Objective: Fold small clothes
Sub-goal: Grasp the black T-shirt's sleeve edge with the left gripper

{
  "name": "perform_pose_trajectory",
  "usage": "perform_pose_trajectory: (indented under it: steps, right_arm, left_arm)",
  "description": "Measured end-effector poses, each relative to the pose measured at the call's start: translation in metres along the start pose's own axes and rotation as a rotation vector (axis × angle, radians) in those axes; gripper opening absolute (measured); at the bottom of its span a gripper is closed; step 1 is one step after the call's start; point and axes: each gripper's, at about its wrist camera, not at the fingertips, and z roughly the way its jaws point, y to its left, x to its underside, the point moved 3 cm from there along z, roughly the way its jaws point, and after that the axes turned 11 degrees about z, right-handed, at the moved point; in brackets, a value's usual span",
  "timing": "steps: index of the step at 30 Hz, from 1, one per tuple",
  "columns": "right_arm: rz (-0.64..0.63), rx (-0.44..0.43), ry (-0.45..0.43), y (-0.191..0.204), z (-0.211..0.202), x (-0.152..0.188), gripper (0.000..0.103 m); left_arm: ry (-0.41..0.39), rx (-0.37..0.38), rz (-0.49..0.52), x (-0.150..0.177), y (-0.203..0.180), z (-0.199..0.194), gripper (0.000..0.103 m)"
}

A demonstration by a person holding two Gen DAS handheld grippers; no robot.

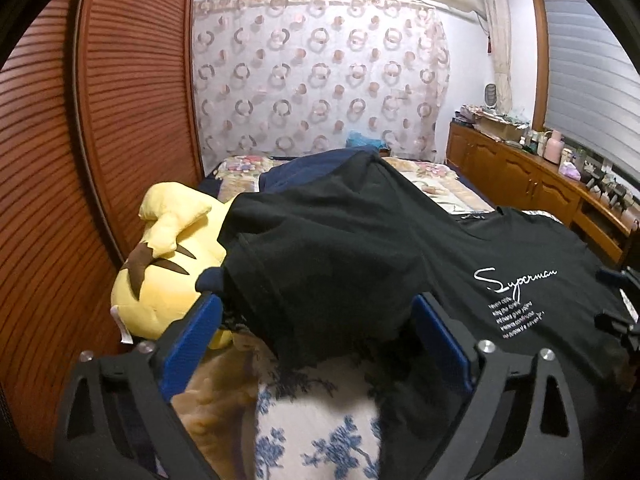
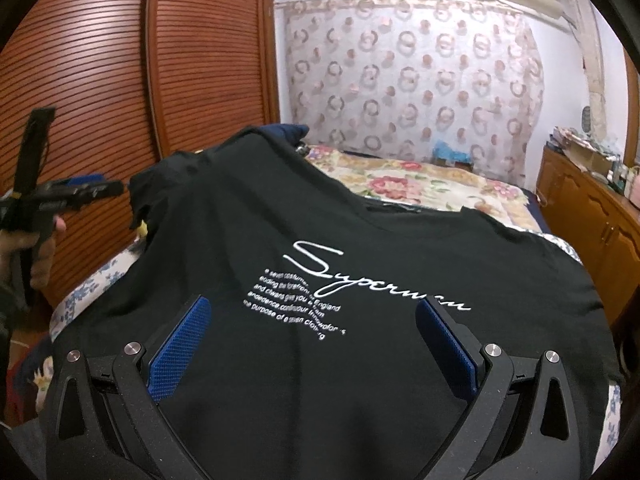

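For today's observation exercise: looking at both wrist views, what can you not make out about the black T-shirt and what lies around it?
- Small print under "Superman" on the black T-shirt: right wrist view, too small and creased.
- Yellow plush toy: left wrist view, its right part is hidden by the shirt sleeve.
- Navy garment: mostly under the shirt.
- Dresser clutter: too small.

one black T-shirt, one yellow plush toy, two grippers

Black gripper, blue textured pads, silver screws

Dim indoor light, strong fisheye bending and dark vignetting at edges, slight near-field blur.
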Motion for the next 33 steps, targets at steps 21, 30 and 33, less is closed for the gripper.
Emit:
perform_pose_trajectory:
  steps: [21,30,33]
  right_arm:
    - [0.018,-0.006,0.029,-0.003,0.005,0.009,0.103]
    - [0.034,-0.004,0.024,-0.008,0.006,0.009,0.103]
    - [0.04,-0.002,0.019,-0.01,0.005,0.008,0.103]
  left_arm:
    - [0.059,0.035,-0.009,-0.006,0.04,0.047,0.005]
    - [-0.056,0.018,0.036,-0.045,0.023,0.005,0.002]
    - [-0.084,0.038,0.057,-0.062,0.011,-0.003,0.002]
